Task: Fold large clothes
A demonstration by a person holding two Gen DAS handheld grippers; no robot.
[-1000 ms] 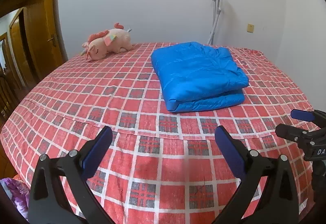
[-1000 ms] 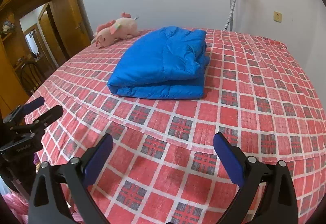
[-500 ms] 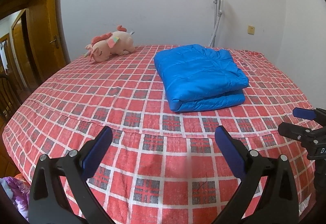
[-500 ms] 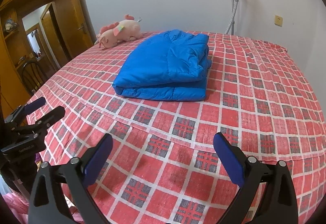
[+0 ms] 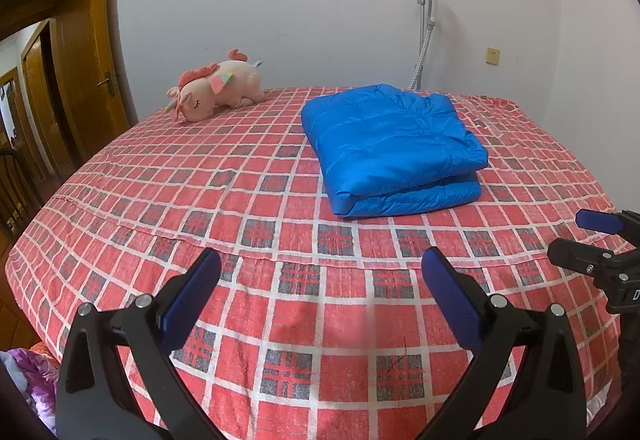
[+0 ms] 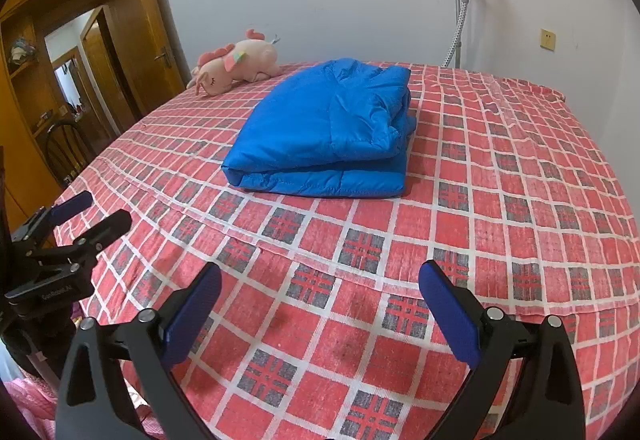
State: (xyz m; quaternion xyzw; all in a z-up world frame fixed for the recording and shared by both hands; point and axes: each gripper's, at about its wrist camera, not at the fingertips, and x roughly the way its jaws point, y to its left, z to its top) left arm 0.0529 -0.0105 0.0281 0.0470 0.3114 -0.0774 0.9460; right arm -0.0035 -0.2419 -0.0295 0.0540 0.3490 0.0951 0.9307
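Observation:
A blue puffer jacket lies folded in a neat stack on the red checked bed, toward the far side. The right wrist view shows the same folded jacket from its other corner. My left gripper hovers open over the near edge of the bed, well short of the jacket, with nothing between its blue pads. My right gripper is open too, likewise empty and back from the jacket. Each gripper shows at the edge of the other's view: the right gripper and the left gripper.
A pink plush unicorn lies at the far left of the bed near the wall. A garment steamer pole stands behind the bed. A wooden door and a chair are on the left. Purple fabric lies by the bed's near corner.
Both grippers have drawn back and lifted away from the bed, so the folded jacket looks farther off. The jacket has not moved. Both stay open.

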